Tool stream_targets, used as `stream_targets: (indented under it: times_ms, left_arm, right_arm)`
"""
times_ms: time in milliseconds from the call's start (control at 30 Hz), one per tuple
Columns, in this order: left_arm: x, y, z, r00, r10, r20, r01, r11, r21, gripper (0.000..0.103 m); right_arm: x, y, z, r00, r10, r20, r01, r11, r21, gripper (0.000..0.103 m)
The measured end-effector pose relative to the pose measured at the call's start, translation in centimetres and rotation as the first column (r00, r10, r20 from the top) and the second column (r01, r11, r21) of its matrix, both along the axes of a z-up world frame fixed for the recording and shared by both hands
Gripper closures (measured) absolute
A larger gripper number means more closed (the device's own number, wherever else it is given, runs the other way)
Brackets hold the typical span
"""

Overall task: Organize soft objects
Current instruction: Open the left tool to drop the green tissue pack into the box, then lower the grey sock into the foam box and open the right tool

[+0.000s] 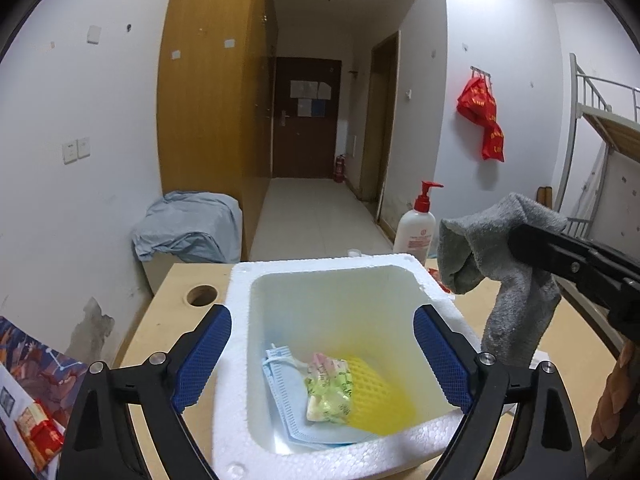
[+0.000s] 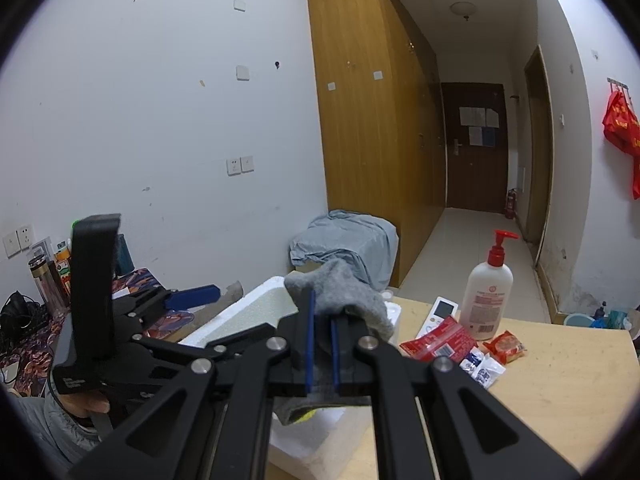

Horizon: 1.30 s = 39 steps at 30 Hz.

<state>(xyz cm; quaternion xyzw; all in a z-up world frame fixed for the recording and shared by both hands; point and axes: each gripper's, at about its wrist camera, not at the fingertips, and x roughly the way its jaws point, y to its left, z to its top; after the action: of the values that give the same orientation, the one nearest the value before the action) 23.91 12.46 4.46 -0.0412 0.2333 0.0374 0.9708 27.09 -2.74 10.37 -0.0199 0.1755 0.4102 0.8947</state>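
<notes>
Right gripper (image 2: 322,330) pinching limp fuzzy grey sock (image 1: 508,256), left gripper (image 1: 322,356) spread wide over white foam box (image 1: 240,360)

Fuzzy grey knit sock (image 1: 516,280), grainy white foam box (image 1: 320,452), matt pale wooden table (image 2: 560,380)

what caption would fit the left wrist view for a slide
Open left gripper frames a foam box holding a face mask, while the right gripper carries a grey sock beside it.

A limp grey knitted sock (image 1: 516,280) hangs draped in the air beside a white foam box (image 1: 240,360). Inside the box lie a pale blue face mask (image 1: 288,400), a green-and-pink snack packet (image 1: 330,390) and a yellow foam net sleeve (image 1: 374,392), overlapping.
</notes>
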Motion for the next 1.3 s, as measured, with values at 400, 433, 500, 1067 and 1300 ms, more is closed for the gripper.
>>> stream_targets:
  times_ms: [400,433,500,1067,1300]
  left_arm:
    - [-4.1,1.9,1.5,0.994,0.086,0.073,-0.089,0.995,0.044,0.004]
    - [-4.4,2.1,1.6,0.993,0.094,0.075,-0.098,0.994,0.044,0.004]
    - [-5.1,2.8,1.9,0.989,0.117,0.088,-0.121,0.992,0.042,0.004]
    - [-7.9,5.7,2.3,0.966,0.237,0.102,-0.240,0.971,0.015,0.000]
    - [-8.1,5.3,2.4,0.968,0.227,0.104,-0.230,0.973,0.014,0.000]
  right_arm:
    - [-0.1,2.5,0.0,0.999,0.049,-0.012,-0.049,0.999,-0.006,0.094]
    - [-0.2,2.8,-0.1,0.998,0.055,-0.013,-0.056,0.998,-0.008,0.094]
    - [-0.2,3.5,-0.2,0.997,0.069,-0.018,-0.070,0.997,-0.013,0.094]
    - [-0.4,6.6,-1.1,0.991,0.125,-0.046,-0.127,0.991,-0.045,0.094]
    - [-0.8,6.8,-1.0,0.993,0.112,-0.028,-0.113,0.992,-0.060,0.032]
